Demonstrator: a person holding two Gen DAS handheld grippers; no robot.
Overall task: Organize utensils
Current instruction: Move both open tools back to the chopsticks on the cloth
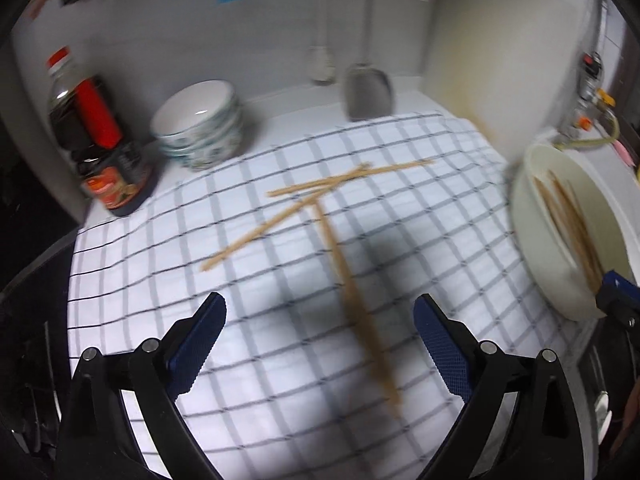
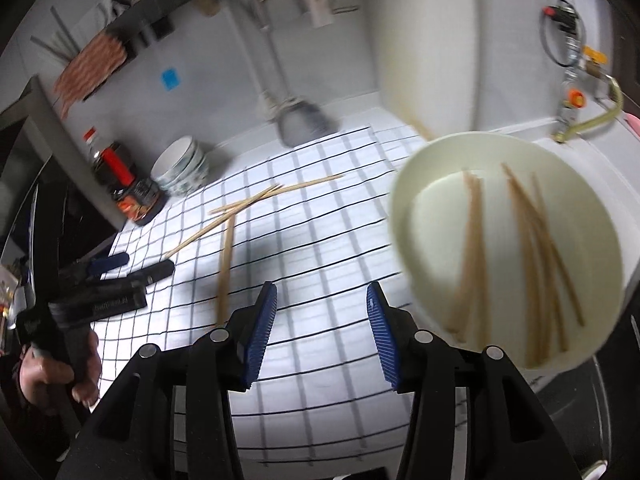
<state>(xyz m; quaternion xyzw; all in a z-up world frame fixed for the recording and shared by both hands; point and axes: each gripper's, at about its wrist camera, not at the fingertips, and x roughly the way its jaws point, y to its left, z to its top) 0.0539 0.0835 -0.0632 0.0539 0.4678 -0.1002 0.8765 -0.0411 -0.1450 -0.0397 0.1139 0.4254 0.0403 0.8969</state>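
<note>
Several chopsticks (image 2: 532, 264) are already lying inside the cream bowl (image 2: 404, 216), so I am judging the sorting partly done. A few loose chopsticks (image 1: 320, 192) are still lying crossed on the checked cloth (image 1: 160, 260) left of the bowl, one single chopstick (image 1: 356, 304) pointing toward me. My left tool (image 1: 320, 344) is hanging spread wide over that single stick, pinching nothing. My right tool (image 2: 322, 332) is hanging just left of the bowl, half spread and empty. Beyond the cloth, on the desk (image 1: 296, 104), stacked bowls (image 1: 200, 128) and a sauce bottle (image 1: 100, 136) are standing far left of the bowl.
</note>
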